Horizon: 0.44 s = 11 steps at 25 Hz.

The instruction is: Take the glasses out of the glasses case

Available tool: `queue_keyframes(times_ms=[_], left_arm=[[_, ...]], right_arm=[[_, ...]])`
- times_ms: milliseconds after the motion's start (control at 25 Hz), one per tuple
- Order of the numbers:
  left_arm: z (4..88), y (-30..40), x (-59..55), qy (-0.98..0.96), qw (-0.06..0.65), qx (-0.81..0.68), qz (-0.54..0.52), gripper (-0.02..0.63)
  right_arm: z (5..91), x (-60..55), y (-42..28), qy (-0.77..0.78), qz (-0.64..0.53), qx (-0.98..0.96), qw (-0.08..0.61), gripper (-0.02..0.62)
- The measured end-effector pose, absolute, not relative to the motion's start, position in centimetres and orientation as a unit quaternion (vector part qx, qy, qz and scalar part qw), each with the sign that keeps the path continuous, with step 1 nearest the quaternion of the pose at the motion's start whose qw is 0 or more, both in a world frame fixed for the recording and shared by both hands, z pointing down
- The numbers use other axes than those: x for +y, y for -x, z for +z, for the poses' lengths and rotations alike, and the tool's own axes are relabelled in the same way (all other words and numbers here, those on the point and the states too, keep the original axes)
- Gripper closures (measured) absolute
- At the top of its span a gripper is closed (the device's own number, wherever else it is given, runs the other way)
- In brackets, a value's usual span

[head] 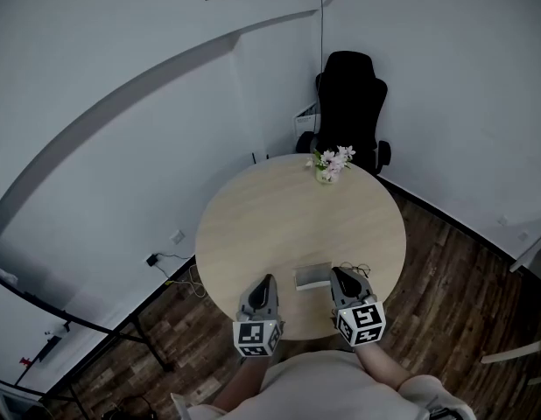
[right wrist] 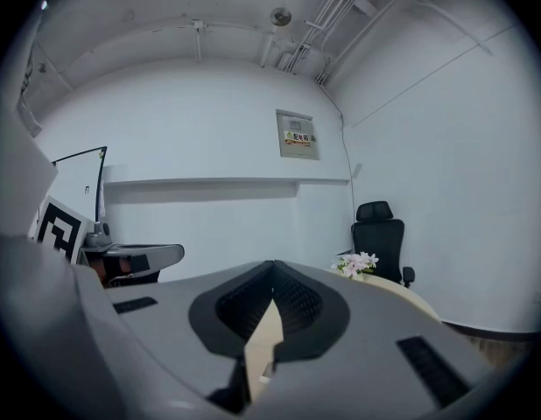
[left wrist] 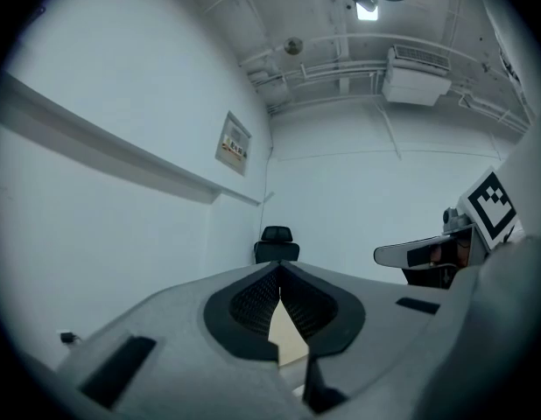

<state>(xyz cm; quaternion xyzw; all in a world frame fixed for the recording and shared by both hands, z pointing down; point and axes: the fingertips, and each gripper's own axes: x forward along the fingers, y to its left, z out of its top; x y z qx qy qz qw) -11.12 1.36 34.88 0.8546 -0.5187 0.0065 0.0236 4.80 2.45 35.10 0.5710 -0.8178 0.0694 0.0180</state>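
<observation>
A small grey glasses case (head: 312, 276) lies flat on the near part of the round wooden table (head: 279, 226), between my two grippers. Thin dark wire shapes (head: 361, 271), apparently the glasses, show just beside the right gripper's tip and are partly hidden by it. My left gripper (head: 268, 280) (left wrist: 278, 269) hovers left of the case, shut, with nothing between its jaws. On the case's right my right gripper (head: 339, 275) (right wrist: 272, 265) is likewise shut and empty. Both point level across the table, and neither gripper view shows the case.
A small vase of flowers (head: 330, 166) (right wrist: 356, 264) stands at the table's far edge. A black office chair (head: 351, 103) (left wrist: 277, 243) sits behind it by the wall. A dark stand (head: 95, 326) and a cable are on the wooden floor at the left.
</observation>
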Motion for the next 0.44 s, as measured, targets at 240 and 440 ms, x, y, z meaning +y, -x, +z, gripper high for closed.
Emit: queue_keyframes(times_ms=[240, 440], left_arm=[[34.6, 11.24, 1.63, -0.856, 0.031, -0.517, 0.003, 0.598], [34.46, 11.19, 1.51, -0.859, 0.036, -0.51, 0.006, 0.598]], right_arm=[[34.67, 3.0, -4.3, -0.567, 0.065, -0.821, 0.015, 0.583], [34.55, 3.09, -4.21, -0.567, 0.065, -0.821, 0.017, 0.583]])
